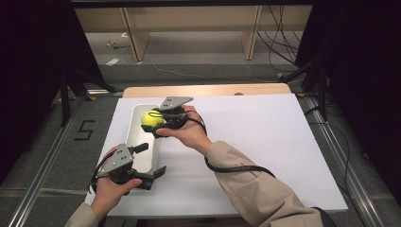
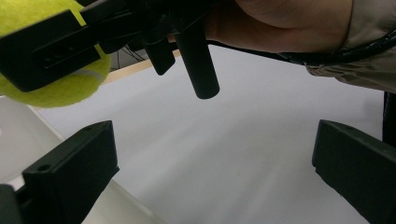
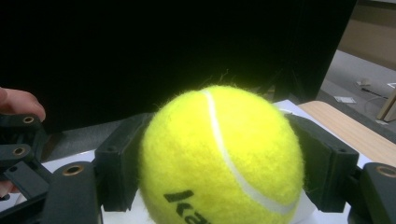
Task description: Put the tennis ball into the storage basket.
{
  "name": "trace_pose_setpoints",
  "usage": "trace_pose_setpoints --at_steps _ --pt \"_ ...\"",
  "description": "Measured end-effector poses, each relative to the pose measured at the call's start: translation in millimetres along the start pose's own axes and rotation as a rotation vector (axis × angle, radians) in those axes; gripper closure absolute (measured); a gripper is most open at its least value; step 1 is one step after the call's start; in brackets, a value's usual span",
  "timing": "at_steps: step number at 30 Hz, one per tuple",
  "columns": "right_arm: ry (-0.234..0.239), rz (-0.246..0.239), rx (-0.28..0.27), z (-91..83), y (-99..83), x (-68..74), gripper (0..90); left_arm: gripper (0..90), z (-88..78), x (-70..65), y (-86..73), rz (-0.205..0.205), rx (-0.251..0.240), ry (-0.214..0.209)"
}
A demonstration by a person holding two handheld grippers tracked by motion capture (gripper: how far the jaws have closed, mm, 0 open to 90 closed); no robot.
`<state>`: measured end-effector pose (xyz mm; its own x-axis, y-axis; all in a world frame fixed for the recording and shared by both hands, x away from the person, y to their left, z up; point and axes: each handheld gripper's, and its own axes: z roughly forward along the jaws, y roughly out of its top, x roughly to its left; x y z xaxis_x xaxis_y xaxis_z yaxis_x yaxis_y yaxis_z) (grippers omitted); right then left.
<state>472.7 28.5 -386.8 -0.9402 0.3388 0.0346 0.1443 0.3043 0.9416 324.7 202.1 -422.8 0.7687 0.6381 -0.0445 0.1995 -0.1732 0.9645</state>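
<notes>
A yellow-green tennis ball (image 1: 151, 118) hangs over the far end of a long white bin (image 1: 134, 142), with my right gripper (image 1: 158, 119) shut on it. In the right gripper view the ball (image 3: 219, 140) sits between the two black jaws of that gripper (image 3: 222, 156), both pressing its sides. My left gripper (image 1: 150, 160) is at the bin's near right corner, jaws wide apart. In the left gripper view this gripper (image 2: 210, 168) stands open over the white sheet, its left jaw above the bin's rim (image 2: 28, 135). The ball (image 2: 60, 88) shows at top left there.
The bin lies on a white sheet (image 1: 255, 142) covering a wooden table (image 1: 208, 90). The sheet is bare to the right of the hands. A metal rail (image 1: 42, 161) runs along the left side. Beyond the table are floor cables and wooden shelf legs (image 1: 250, 33).
</notes>
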Motion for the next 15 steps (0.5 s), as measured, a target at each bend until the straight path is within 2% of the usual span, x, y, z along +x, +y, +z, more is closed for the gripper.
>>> trace_pose_setpoints --at_steps 15 --pt "-0.001 -0.001 0.001 3.6 2.0 -0.7 26.6 0.0 0.0 0.1 0.0 0.000 0.000 0.000"
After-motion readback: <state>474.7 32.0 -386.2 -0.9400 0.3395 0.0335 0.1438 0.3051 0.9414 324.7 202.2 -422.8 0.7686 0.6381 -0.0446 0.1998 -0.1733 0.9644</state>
